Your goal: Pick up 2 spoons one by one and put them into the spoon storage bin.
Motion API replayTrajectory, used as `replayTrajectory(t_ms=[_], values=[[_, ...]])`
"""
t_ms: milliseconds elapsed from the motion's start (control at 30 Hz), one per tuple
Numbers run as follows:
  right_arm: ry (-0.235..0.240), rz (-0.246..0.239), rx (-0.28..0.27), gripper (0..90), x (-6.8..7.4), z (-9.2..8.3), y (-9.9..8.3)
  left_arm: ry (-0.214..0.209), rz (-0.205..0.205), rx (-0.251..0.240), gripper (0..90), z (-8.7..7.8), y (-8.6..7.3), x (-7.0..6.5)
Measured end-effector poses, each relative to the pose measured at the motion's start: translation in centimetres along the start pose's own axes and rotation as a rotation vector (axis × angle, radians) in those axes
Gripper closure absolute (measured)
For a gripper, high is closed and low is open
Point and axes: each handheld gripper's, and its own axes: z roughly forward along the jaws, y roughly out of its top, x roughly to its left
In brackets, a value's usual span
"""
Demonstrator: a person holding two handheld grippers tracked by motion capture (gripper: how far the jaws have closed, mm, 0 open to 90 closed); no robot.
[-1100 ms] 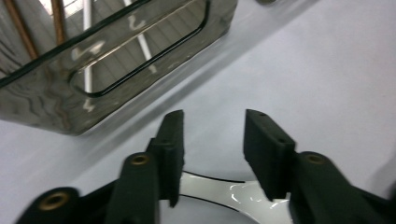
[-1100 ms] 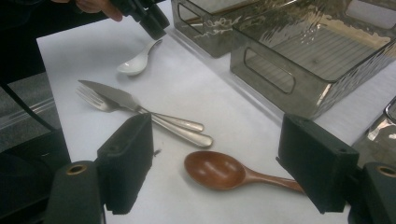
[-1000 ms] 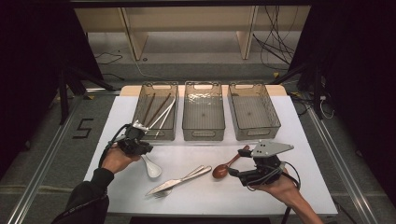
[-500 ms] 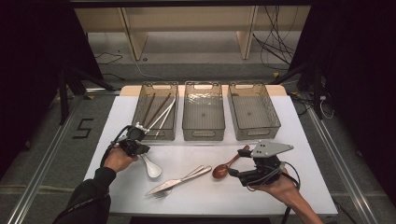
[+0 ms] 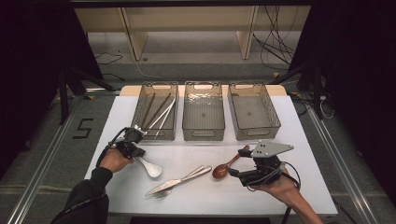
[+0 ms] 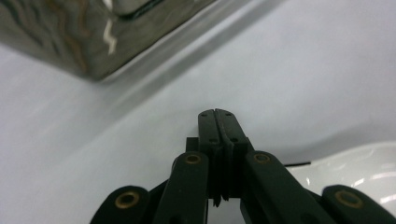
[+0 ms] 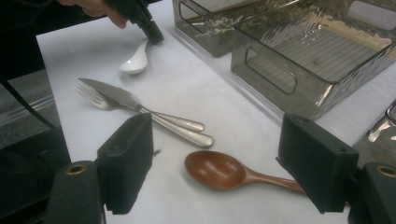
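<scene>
The right gripper view shows the left gripper (image 7: 152,35) pinching the white spoon (image 7: 134,60); its jaws have just closed, right gripper (image 7: 215,163) wide open, empty

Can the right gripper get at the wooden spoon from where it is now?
Probably yes. The right gripper stands open with the wooden spoon lying flat between its jaws, handle toward the right jaw. The knife and fork lie apart, farther off.

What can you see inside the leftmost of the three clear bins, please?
The leftmost bin holds chopsticks, dark and pale, leaning lengthwise. Their lower ends blur behind the tinted front wall, so the exact count is unclear.
</scene>
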Motion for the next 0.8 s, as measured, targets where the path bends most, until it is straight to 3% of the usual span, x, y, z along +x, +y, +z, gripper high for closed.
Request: replayTrajectory(t_ms=[200,433,600,700,800], values=[[-0.001,-0.008,0.002,27.5,0.1,0.1,0.1,-0.012,-0.027,0.026,88.8,-1.2,-1.5,0.4],[0.003,-0.014,0.005,27.5,0.2,0.1,0.2,-0.044,0.028,0.112,88.8,-1.8,-2.7,-0.9],[0.003,-0.016,0.005,27.5,0.2,0.1,0.2,-0.054,0.059,0.141,88.6,-2.2,-3.1,-2.2],[0.003,-0.019,0.008,27.5,0.3,0.2,0.2,-0.053,0.067,0.136,85.2,-2.4,-3.0,-2.5],[0.004,-0.021,0.008,27.5,0.3,0.2,0.2,-0.054,0.035,0.102,73.2,-3.0,-2.9,-2.2]])
